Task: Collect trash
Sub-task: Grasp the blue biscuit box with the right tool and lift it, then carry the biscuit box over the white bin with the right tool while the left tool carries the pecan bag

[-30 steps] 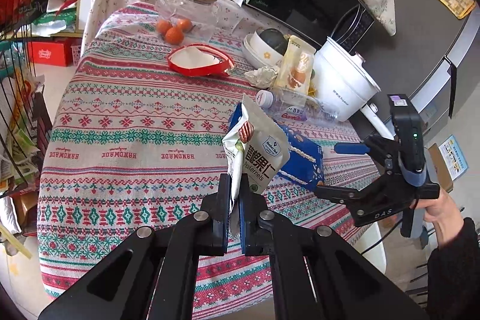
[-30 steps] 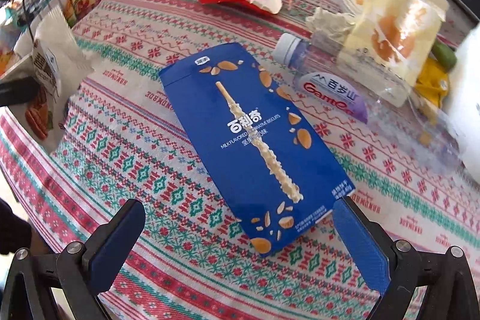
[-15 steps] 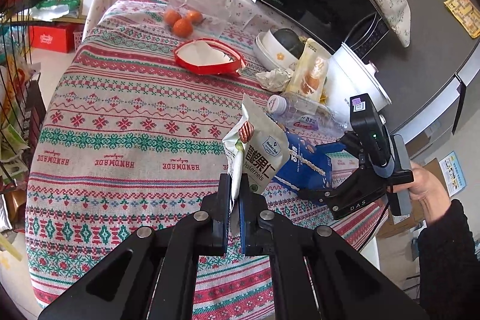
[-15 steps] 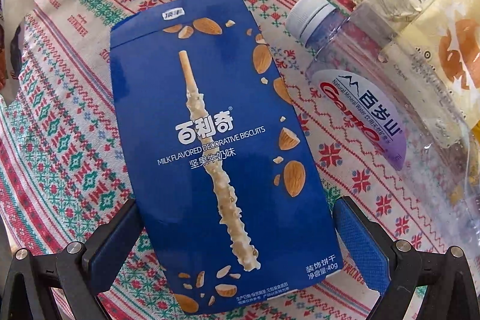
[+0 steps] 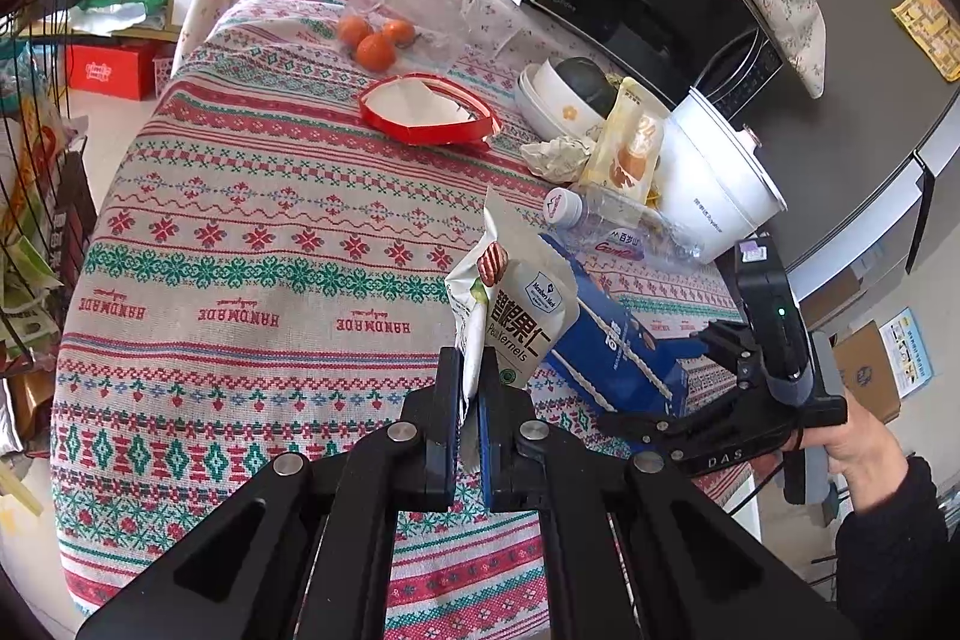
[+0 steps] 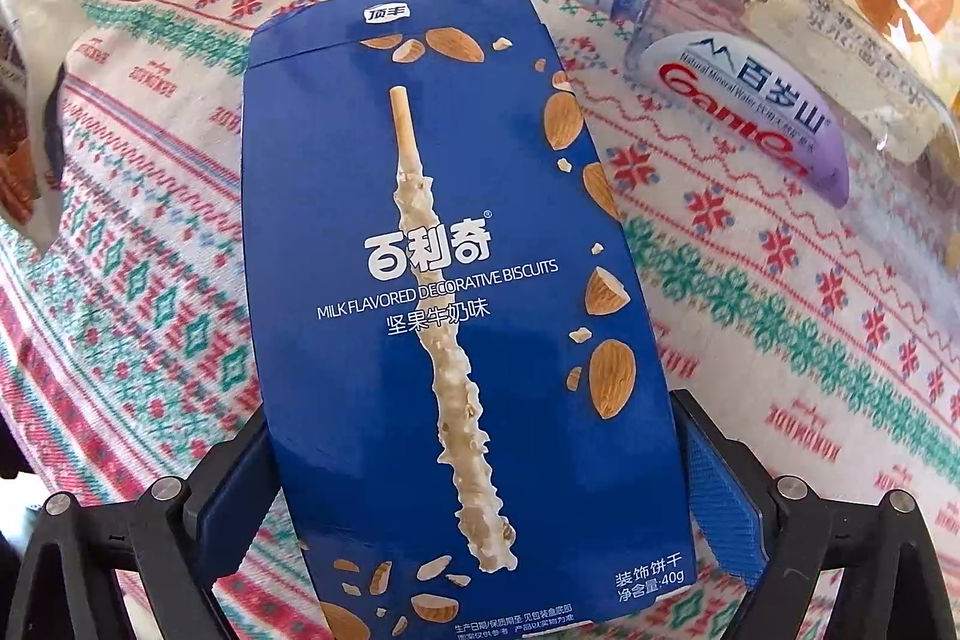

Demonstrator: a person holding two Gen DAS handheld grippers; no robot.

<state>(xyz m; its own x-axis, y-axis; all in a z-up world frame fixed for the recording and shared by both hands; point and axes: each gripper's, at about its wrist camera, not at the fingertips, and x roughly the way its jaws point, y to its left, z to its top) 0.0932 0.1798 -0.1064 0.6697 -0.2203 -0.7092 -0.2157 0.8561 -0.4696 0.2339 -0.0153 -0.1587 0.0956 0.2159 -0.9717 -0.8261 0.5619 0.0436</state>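
My left gripper (image 5: pixel 471 370) is shut on a white nut-kernel snack pouch (image 5: pixel 516 304) and holds it upright above the patterned tablecloth (image 5: pixel 240 232). A blue biscuit box (image 6: pixel 444 280) lies flat on the cloth; it also shows in the left wrist view (image 5: pixel 618 352). My right gripper (image 6: pixel 474 466) has closed in around the box's near end, a finger against each side edge. An empty clear water bottle (image 6: pixel 768 100) lies just right of the box.
A crumpled tissue (image 5: pixel 555 154), a yellow snack wrapper (image 5: pixel 630 148), a red-rimmed paper tray (image 5: pixel 426 106), small oranges (image 5: pixel 372 40), white bowls (image 5: pixel 558 100) and a white cooker (image 5: pixel 720 184) sit on the far side. A wire rack (image 5: pixel 30 160) stands at the left.
My right gripper moved forward over the box and its fingers closed from wide open onto the box's sides. My left gripper stayed shut on the pouch, nearly still.
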